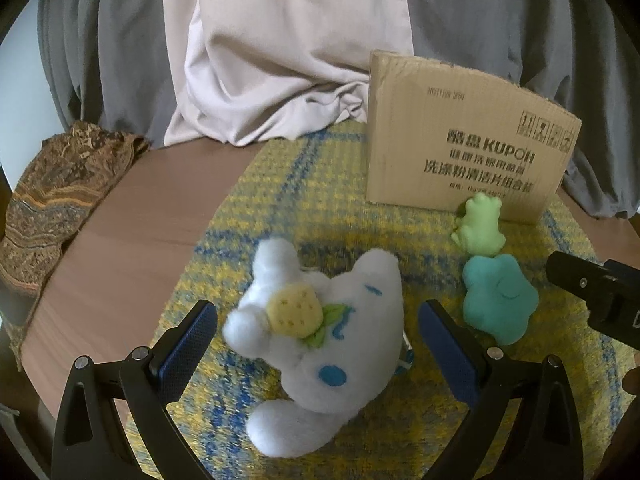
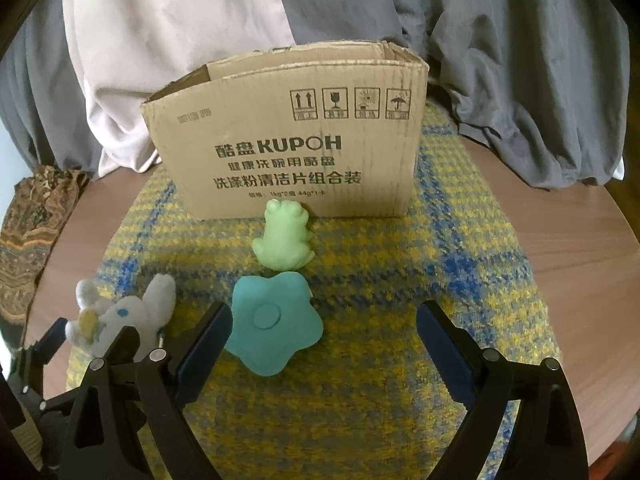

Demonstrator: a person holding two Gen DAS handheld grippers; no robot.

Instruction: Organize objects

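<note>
Landmark: the box [image 2: 288,136], a cardboard carton with an open top and printed lettering on its front, standing upright at the far side of a yellow-and-blue mat [image 2: 380,280] on the table [image 2: 580,248].
Left gripper [image 1: 316,344]: wide open, holding nothing; its blue pads sit either side of the white plush [image 1: 320,332] with a gap on both sides.
Right gripper [image 2: 324,344]: wide open, empty; the star [image 2: 276,328] lies off-centre, close to its left finger, and I cannot tell if the two touch.
Step in hand: most likely lowering both grippers onto a toy each, ready to lift them into the box.
Doing it well, left: centre the pads on the plush's thick body, not on an ear or limb, then close firmly, since soft stuffing will give.
Doing it well, right: shift left so the star sits midway between the fingers, and go low enough to catch its flat sides.
Risk: the two grippers work near each other, so stagger the lifts to avoid a knock.
White plush: a fluffy white animal lying on its side, with blue marks and a yellow strawberry with green leaves on its chest; in front of the box and to its left, well apart from it.
Star: teal, soft, five-lobed, with a round disc pressed in its middle; in front of the box, behind the frog.
Frog [image 2: 284,236]: small, pale green, just in front of the box's face.
</note>
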